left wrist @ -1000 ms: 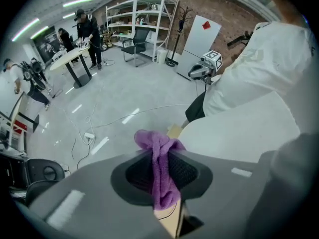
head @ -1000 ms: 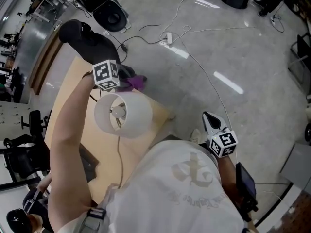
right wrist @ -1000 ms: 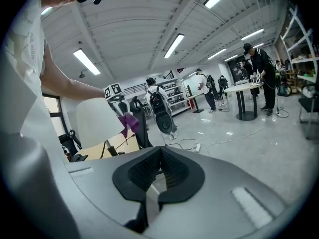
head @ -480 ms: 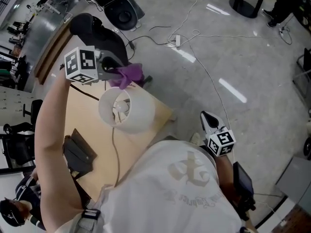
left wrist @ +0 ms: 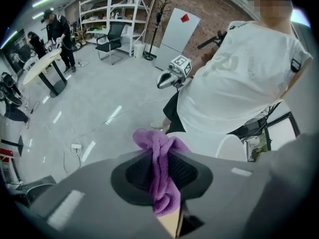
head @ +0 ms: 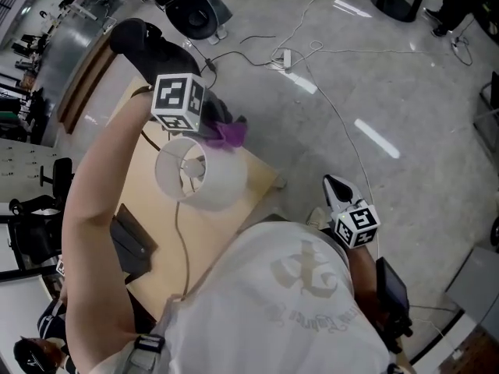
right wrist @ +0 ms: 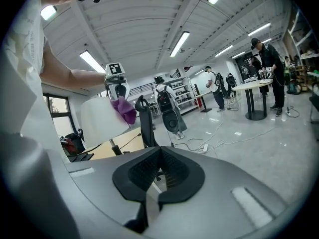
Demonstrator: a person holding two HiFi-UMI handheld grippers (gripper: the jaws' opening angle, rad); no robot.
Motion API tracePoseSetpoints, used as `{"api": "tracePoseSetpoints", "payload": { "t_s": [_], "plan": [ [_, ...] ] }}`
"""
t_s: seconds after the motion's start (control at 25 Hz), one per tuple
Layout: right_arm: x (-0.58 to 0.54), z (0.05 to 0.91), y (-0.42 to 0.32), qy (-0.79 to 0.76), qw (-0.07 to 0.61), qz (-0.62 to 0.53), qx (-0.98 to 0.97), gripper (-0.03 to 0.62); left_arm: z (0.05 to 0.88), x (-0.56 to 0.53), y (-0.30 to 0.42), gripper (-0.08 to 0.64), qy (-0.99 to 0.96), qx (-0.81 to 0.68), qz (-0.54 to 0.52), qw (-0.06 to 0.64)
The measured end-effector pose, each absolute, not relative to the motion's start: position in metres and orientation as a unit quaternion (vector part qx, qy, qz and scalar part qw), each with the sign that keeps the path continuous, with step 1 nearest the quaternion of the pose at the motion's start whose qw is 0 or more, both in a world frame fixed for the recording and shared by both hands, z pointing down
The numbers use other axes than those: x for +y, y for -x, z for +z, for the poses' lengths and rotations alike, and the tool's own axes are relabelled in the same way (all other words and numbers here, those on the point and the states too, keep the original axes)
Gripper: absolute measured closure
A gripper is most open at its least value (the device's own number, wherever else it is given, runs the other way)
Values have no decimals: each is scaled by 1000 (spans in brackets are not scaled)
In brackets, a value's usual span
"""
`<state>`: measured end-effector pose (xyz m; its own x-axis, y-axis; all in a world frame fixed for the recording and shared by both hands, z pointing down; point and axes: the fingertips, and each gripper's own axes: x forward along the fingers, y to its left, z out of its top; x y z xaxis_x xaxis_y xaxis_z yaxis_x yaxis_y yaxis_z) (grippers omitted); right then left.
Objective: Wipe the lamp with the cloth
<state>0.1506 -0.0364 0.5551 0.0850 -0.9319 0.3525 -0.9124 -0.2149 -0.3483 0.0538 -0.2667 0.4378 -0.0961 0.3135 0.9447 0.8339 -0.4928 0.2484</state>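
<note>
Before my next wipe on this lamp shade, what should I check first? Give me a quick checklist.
1. Grip: the left tool is clamped on the purple cloth: ok.
2. Contact: purple cloth touching the lamp shade: cannot tell; it sits at the shade's far rim.
3. Spare hand: the right tool is clear of the lamp shade, off past the table, shut and empty: ok.
4. Stand: lamp shade up on its stand over the table: ok.
5. Snag: the cord trails away from the purple cloth: ok.
</note>
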Motion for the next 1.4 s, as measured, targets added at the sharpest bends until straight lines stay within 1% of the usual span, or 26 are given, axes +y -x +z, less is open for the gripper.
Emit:
{"api": "tracePoseSetpoints", "payload": {
  "t_s": [0.24,0.44,0.56,0.72,0.88,1.04,1.16,1.32,1.4],
  "plan": [
    [-23,565,-157,749,27,-266,607,580,505,-273,-62,488,603,-445,-626,215],
    [-5,563,-163,753,30,-274,597,580,526,-276,-77,488,618,-420,-624,228],
    [-2,558,-166,753,34,-271,599,580,504,-280,-90,488,659,-393,-597,237],
    [-8,554,-169,746,34,-269,608,580,447,-291,-91,488,710,-356,-558,242],
    [-18,562,-176,733,33,-272,623,580,387,-295,-95,487,733,-320,-524,293],
    [-25,564,-163,724,36,-276,632,580,337,-277,-90,486,749,-243,-514,341],
    [-27,564,-161,719,41,-278,636,580,336,-254,-79,486,723,-190,-540,387],
    [-26,574,-166,713,45,-284,639,580,362,-223,-80,488,720,-136,-559,388],
    [-26,578,-166,709,43,-285,643,580,385,-223,-73,488,685,-100,-591,415]
  ]
}}
